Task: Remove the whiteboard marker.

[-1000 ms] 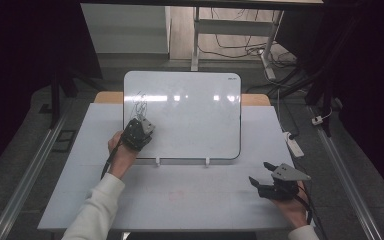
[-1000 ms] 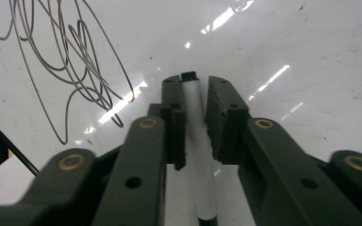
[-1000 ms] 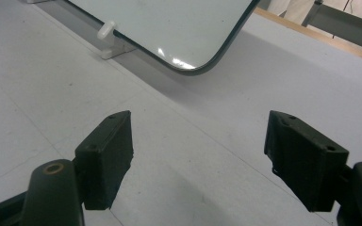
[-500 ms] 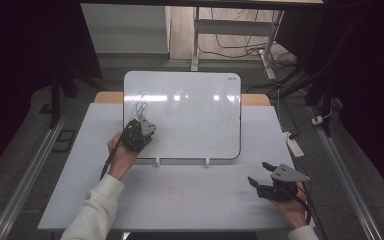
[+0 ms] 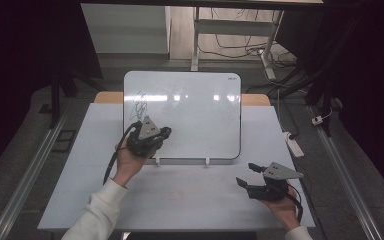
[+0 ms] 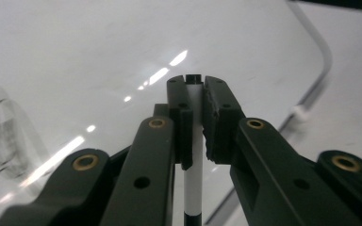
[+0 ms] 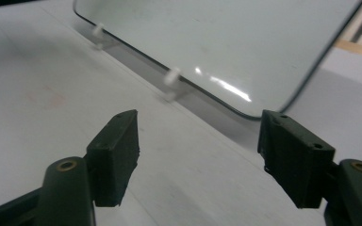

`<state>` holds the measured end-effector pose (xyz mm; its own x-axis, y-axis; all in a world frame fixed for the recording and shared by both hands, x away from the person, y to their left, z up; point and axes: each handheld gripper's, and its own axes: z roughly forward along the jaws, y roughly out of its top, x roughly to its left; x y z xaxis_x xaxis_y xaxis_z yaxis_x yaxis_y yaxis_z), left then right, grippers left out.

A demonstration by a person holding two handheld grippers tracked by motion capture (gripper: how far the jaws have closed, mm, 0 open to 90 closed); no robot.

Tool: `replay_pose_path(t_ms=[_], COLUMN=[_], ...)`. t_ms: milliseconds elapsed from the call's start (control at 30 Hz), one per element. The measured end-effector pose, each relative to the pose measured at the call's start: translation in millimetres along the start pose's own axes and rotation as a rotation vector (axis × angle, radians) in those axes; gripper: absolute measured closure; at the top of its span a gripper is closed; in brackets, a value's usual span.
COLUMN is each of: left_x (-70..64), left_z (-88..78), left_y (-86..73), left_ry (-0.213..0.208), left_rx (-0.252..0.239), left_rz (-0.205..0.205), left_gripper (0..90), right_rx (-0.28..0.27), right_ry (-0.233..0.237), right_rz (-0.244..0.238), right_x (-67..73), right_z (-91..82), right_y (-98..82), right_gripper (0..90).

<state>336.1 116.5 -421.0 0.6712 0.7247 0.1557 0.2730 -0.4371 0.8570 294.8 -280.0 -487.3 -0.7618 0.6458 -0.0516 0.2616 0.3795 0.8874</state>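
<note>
White barrel, black end: a slim marker (image 6: pixel 194 188) sits pinched between the pads of the left hand-held gripper (image 5: pixel 166 132), poised over the whiteboard (image 5: pixel 200 110) near a dark scribble (image 5: pixel 139 106). It looks light, stiff and slick, so a firm mid-barrel grip like this should keep it from twisting. The right hand-held gripper (image 7: pixel 198 150) hangs above the table (image 5: pixel 190 200) by the board's near edge, jaws wide with nothing between them, having just narrowed a little.

High view above table looking down, both gripper views close, all sharing the whiteboard (image 5: pixel 190 115).
</note>
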Motion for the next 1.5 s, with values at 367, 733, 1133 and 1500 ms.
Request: replay_pose_path(t_ms=[367,733,1133,1500], left_x=[-48.5,-77.3,-84.1,-92.8], left_z=[17.2,32.3,34.7,38.1], left_y=[23.8,36.2,36.1,35.5], left_ry=[-0.154,-0.199,-0.183,-0.157], left_rx=[-0.056,-0.071,-0.074,-0.063], left_rz=[0.025,0.058,0.077,0.111], left_gripper=[81.2,81.2,81.2,80.9], right_rx=[0.025,0.023,0.036,0.089], right_ry=[0.158,0.232,0.291,0.287], right_rz=[0.081,0.189,0.294,0.363], right_x=[28.2,46.7,52.4,48.6], right_z=[44.2,82.6,101.0,110.4], right_y=[29.9,60.5,72.1,71.3], right_gripper=[35.4,48.0,65.0,75.7])
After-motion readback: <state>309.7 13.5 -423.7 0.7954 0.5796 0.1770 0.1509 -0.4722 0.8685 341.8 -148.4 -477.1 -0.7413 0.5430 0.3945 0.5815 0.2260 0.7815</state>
